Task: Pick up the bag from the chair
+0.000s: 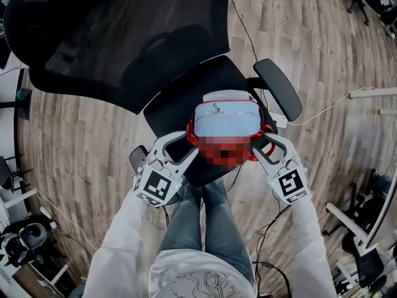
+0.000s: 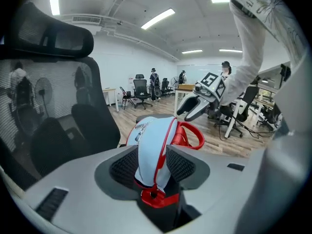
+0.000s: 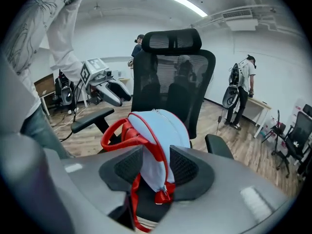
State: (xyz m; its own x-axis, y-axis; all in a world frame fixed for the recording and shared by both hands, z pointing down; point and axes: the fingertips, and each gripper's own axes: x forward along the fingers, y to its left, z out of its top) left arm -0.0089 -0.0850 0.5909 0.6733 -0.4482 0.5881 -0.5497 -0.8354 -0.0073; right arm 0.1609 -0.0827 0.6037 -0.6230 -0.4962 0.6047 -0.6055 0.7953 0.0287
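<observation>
**Head view.** The bag [image 1: 224, 118], light blue with red piping and red handles, sits upright on the seat of the black chair [image 1: 177, 101] at the centre of the frame, near the seat's front edge. Your left gripper [image 1: 189, 144] is at the bag's left end and your right gripper [image 1: 263, 146] at its right end. Both are angled downward and inward. The chair's mesh backrest [image 1: 124, 36] fills the upper left. One armrest [image 1: 278, 87] lies just right of the bag. The wooden floor [image 1: 322, 61] surrounds the chair.

**Left gripper view.** The jaws of the left gripper [image 2: 153, 167] stand wide apart. The bag's narrow end [image 2: 151, 140] lies between the two black pads, with its red bottom tab low in the gap. Whether the pads touch the fabric cannot be told. A red handle loop [image 2: 192, 133] rises at centre right. The right gripper [image 2: 192, 106] appears beyond it.

**Right gripper view.** The jaws of the right gripper [image 3: 152, 167] are likewise wide apart. The other end of the bag [image 3: 161, 130] and a red strap lie between the pads. The pads show no firm clamp on the fabric. The left gripper [image 3: 114, 94] shows at centre left, and the backrest [image 3: 170, 77] stands behind the bag.
</observation>
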